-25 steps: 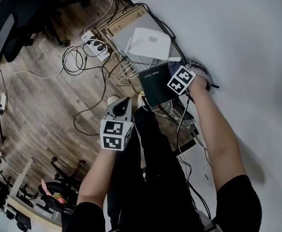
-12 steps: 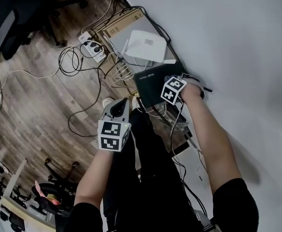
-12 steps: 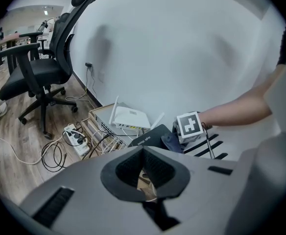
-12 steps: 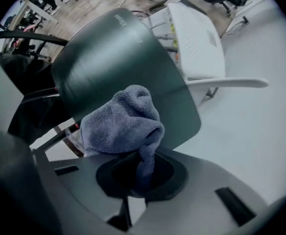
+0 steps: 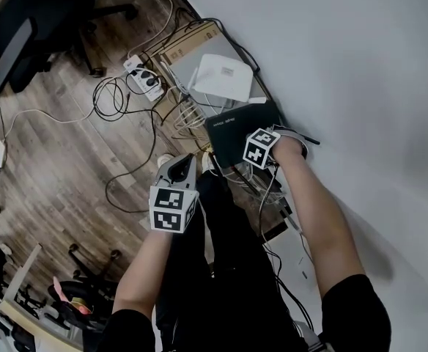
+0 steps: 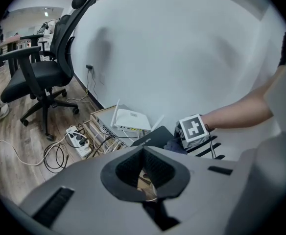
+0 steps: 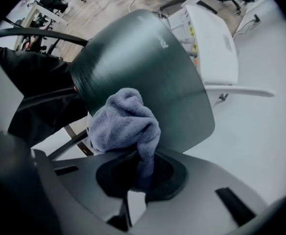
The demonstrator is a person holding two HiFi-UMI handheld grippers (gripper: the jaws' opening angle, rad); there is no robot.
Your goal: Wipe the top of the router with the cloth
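I should sweep the whole top of the router (image 7: 148, 67) edge to edge, pressing flat the bunched blue-grey cloth (image 7: 126, 121) clamped in my right gripper (image 7: 143, 173). The router is a glossy dark slab at the edge of the floor (image 5: 60, 152), against the wall (image 5: 346, 64). My left gripper (image 6: 144, 173) hangs closed, empty.

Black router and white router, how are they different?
The black router is dark; the white router is pale. The black router has the cloth on its top, held by the right hand-held gripper; the white router's top is bare. The white router shows thin white antennas; none show on the black router. Both sit by the wall among cables.
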